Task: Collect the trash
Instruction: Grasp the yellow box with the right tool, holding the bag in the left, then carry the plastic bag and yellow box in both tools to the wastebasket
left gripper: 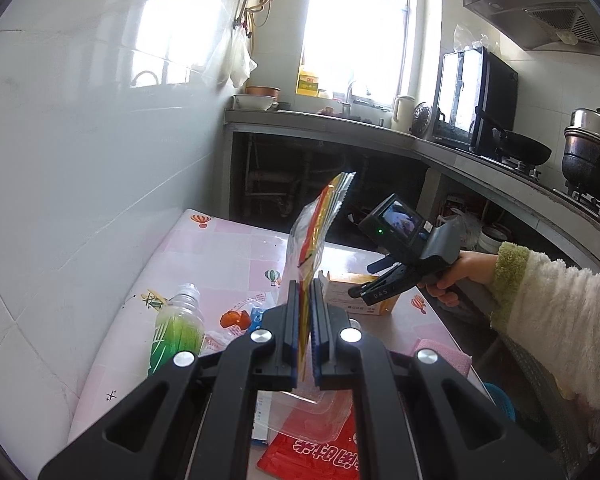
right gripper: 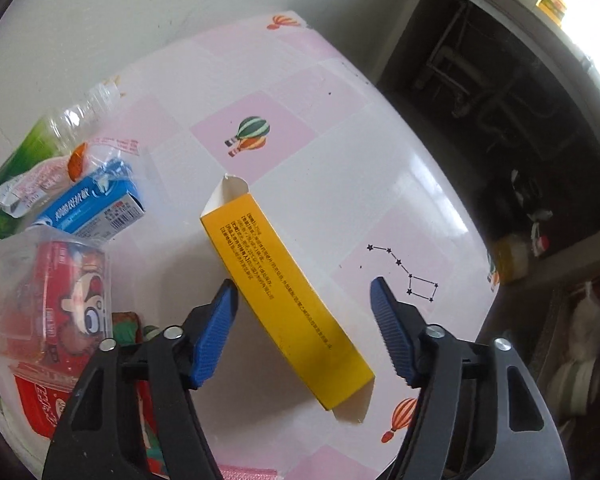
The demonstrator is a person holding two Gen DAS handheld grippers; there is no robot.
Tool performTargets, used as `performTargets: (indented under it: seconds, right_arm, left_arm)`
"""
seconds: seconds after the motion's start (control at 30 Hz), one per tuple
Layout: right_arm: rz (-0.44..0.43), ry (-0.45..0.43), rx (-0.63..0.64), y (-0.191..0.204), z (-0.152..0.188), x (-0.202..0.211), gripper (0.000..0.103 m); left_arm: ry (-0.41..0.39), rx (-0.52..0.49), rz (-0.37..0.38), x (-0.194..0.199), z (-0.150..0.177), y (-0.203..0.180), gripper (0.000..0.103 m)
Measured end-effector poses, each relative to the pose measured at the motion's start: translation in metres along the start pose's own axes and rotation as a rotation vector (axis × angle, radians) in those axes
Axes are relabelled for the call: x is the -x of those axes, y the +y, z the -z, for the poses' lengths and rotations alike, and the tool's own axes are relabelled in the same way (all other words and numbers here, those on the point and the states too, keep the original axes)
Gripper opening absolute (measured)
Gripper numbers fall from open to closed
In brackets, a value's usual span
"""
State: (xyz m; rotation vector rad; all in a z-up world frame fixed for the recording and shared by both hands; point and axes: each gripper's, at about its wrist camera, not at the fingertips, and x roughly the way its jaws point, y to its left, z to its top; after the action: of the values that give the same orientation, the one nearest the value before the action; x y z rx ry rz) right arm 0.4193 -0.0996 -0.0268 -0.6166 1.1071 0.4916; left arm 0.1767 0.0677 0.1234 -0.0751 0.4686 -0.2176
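Observation:
My left gripper (left gripper: 306, 284) is shut on a clear plastic bag with red and yellow stripes (left gripper: 320, 224), which stands upright above the pink-checked table (left gripper: 228, 248). A yellow carton (right gripper: 284, 280) lies flat on the table with both end flaps open. My right gripper (right gripper: 303, 284) hangs over it pointing steeply down. It is open, with a blue pad on each side of the carton and neither pressing on it. The left wrist view shows that gripper (left gripper: 374, 286) held by a hand in a fluffy sleeve, just above the carton (left gripper: 340, 292).
More trash lies at the table's wall side: a green-labelled bottle (right gripper: 32, 148), a small blue box (right gripper: 88, 210), and a clear plastic tray (right gripper: 48, 300) over a red packet (left gripper: 312, 456). A pink cloth (left gripper: 440, 354) sits at the table edge. A kitchen counter (left gripper: 480, 168) with a wok and pot runs behind.

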Motion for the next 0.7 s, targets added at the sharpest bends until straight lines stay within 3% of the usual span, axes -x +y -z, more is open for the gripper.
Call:
performTargets:
  seconds: [0.1, 0.37, 0.5, 0.7]
  right_arm:
    - [0.005, -0.017, -0.021, -0.001, 0.007, 0.004, 0.032]
    - [0.064, -0.175, -0.195, -0.020, 0.038, 0.067, 0.028]
    - [0.096, -0.290, -0.322, -0.028, 0.079, 0.121, 0.027]
    - [0.137, -0.407, -0.550, -0.028, 0.175, 0.194, 0.027]
  left_arm:
    - [-0.006, 0.003, 0.004, 0.001, 0.000, 0.002, 0.004]
    - [-0.035, 0.004, 0.023, 0.011, -0.003, -0.002, 0.004]
    - [-0.062, -0.008, 0.052, 0.022, -0.007, -0.011, 0.004]
    - [-0.085, -0.045, 0.166, 0.031, -0.014, -0.043, 0.004]
